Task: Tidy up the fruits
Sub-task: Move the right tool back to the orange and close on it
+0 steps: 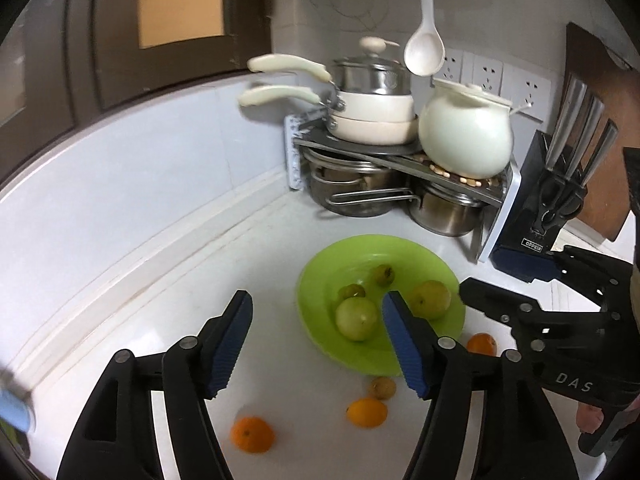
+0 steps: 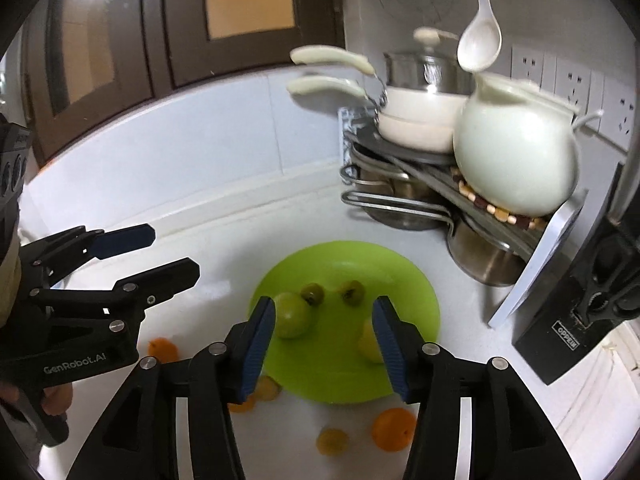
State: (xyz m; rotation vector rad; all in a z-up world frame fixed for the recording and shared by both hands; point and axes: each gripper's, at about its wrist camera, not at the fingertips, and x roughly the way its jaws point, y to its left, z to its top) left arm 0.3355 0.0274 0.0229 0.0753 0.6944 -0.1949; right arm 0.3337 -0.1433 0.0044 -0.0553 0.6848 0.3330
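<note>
A lime-green plate [image 1: 320, 272] [image 2: 400, 264] lies on the white counter. It holds two large green fruits [image 1: 357, 318] [image 2: 292, 314] and two small brownish ones [image 1: 383, 274] [image 2: 353, 291]. Three oranges [image 1: 252, 434] [image 2: 394, 428] and small yellow-brown fruits [image 1: 382, 387] [image 2: 332, 442] lie loose on the counter in front of the plate. My left gripper [image 1: 317, 296] [image 2: 174, 250] hangs open above the plate's left edge with nothing between its pads. My right gripper [image 2: 323, 302] [image 1: 484, 274] hovers open over the plate's near side, also empty.
A metal corner rack [image 1: 360, 148] holds cream pans [image 1: 376, 116], steel pots and a white ceramic pot [image 1: 466, 136] behind the plate. A black knife block [image 1: 536, 216] [image 2: 576, 308] stands at the right. A white ladle [image 1: 425, 50] hangs above. A raised ledge borders the counter's left.
</note>
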